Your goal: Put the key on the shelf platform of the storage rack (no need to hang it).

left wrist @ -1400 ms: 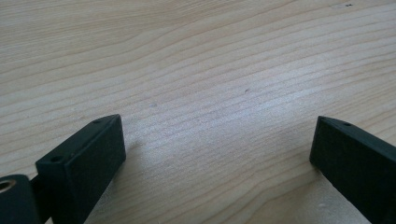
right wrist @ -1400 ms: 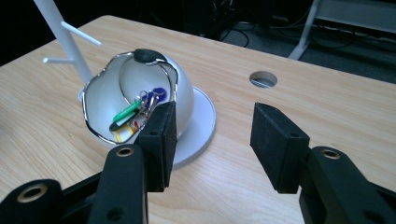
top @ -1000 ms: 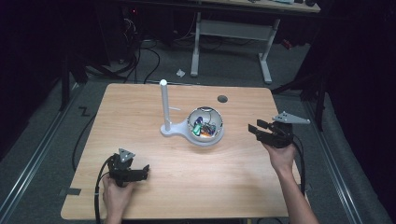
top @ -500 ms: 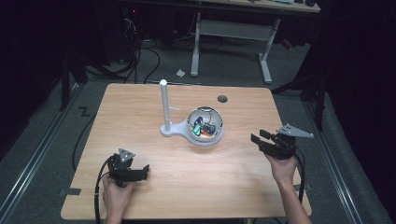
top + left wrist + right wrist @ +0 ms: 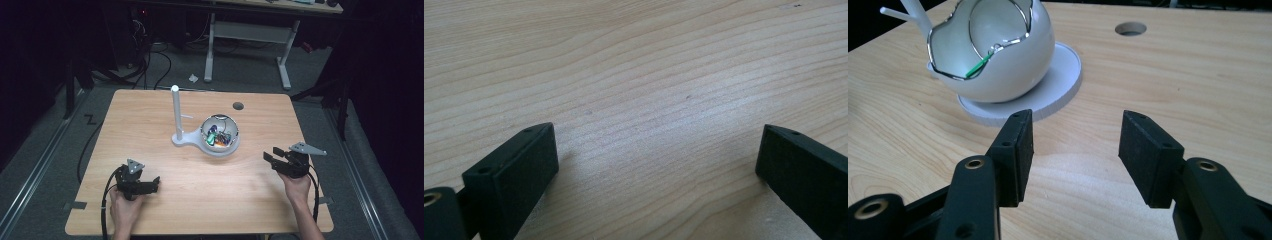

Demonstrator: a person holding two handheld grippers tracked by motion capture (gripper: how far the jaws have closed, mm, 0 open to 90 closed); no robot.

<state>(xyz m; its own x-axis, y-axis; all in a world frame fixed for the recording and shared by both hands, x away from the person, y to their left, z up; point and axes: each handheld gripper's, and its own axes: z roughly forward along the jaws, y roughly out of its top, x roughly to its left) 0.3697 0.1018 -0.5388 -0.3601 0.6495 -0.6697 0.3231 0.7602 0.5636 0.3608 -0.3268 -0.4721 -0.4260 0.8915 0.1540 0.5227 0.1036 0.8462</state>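
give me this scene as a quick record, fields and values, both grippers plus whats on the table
left gripper: open, low over bare wood, near-left part of table
right gripper: open, holding nothing, points toward the bowl
table: light wood, round hole near far edge
bowl: white, egg-shaped, jagged metallic rim, on a round white base
bowl contents: small colourful items, too small to identify
post: white, upright, joined to the base, left of bowl
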